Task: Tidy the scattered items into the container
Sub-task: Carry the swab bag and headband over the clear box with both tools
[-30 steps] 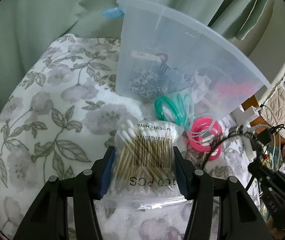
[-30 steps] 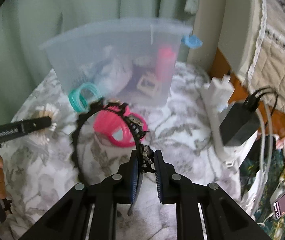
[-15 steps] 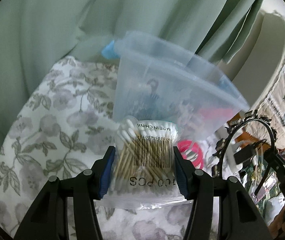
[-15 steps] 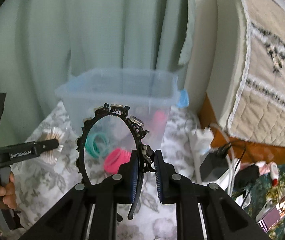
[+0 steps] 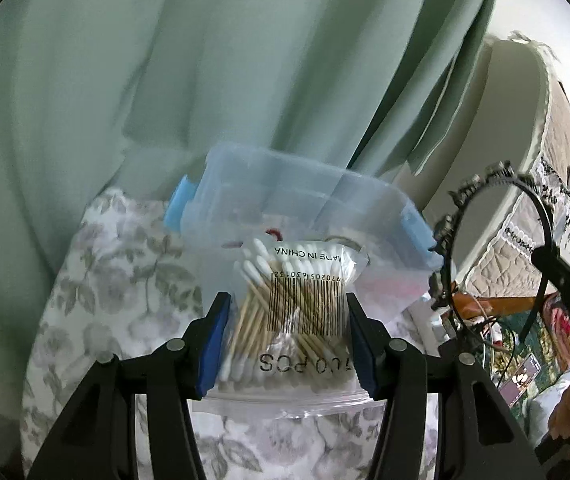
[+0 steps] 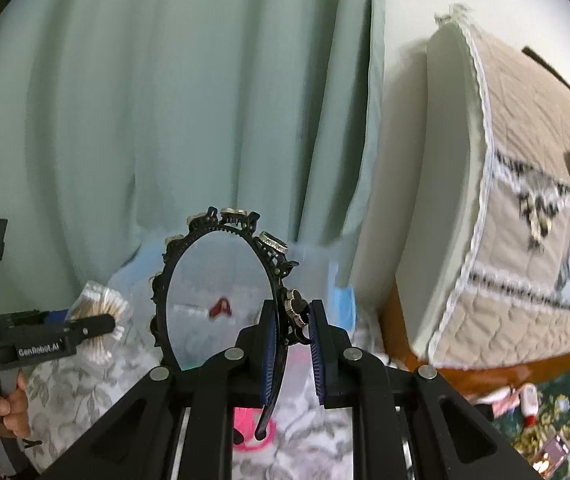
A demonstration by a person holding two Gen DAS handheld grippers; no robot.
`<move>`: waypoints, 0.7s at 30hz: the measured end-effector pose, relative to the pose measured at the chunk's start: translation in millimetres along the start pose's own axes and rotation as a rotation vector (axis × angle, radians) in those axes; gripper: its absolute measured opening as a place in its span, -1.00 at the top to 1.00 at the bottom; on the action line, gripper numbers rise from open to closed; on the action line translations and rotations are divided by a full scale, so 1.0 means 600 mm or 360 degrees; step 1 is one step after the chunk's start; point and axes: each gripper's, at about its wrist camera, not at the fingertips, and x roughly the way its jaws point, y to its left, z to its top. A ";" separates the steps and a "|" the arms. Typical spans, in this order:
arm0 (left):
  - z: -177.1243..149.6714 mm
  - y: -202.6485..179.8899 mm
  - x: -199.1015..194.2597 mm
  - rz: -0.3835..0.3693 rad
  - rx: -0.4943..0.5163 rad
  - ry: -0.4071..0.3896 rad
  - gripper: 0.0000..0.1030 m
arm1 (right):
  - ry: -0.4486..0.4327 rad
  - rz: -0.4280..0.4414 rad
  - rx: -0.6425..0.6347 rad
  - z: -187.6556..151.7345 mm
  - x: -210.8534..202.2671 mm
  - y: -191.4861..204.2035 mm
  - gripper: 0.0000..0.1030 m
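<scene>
Left hand-held gripper angled downward, blue-padded jaws half spread and pressed against both sides of a clear plastic bag of cotton swabs. Right hand-held gripper tilted slightly downward, jaws pinched tight on one end of a black toothed headband with round studs. Bare fingers wrapped around the left gripper's grey handle.

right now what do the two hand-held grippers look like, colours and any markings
Both are matte black with two angular fingers, blue ribbed pads on the inner faces and round silver screw heads along the fingers. The left hand-held gripper seen from the right wrist view has white "GenRobot.AI" lettering on its side and a grey handle. The right hand-held gripper is built the same. No cables or sleeves show.
</scene>
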 end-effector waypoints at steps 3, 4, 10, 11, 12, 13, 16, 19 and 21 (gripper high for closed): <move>0.029 -0.014 -0.004 0.0006 0.0061 -0.0039 -0.09 | -0.0051 -0.0005 -0.0020 0.027 0.005 0.000 0.67; 0.040 -0.018 -0.004 0.0006 0.0076 -0.0049 -0.09 | -0.0067 -0.0005 -0.0024 0.036 0.008 0.000 0.67; 0.089 -0.027 0.001 0.0016 0.0101 -0.0080 -0.09 | -0.0121 0.0008 -0.0022 0.076 0.038 -0.001 0.67; 0.095 -0.029 0.001 0.0019 0.0100 -0.0083 -0.09 | -0.0124 0.0013 -0.0022 0.081 0.044 -0.001 0.66; 0.104 -0.029 0.004 0.0026 0.0097 -0.0088 -0.09 | -0.0125 0.0015 -0.0025 0.085 0.050 -0.001 0.66; 0.110 -0.030 0.006 0.0033 0.0099 -0.0091 -0.09 | -0.0129 0.0014 -0.0029 0.089 0.056 0.000 0.66; 0.122 -0.031 0.014 0.0052 0.0110 -0.0095 -0.09 | -0.0133 0.0008 -0.0040 0.098 0.078 0.001 0.66; 0.134 -0.033 0.025 0.0068 0.0112 -0.0099 -0.09 | -0.0130 0.0007 -0.0033 0.106 0.104 0.003 0.66; 0.142 -0.035 0.033 0.0080 0.0118 -0.0107 -0.09 | -0.0133 0.0004 -0.0024 0.110 0.119 0.003 0.66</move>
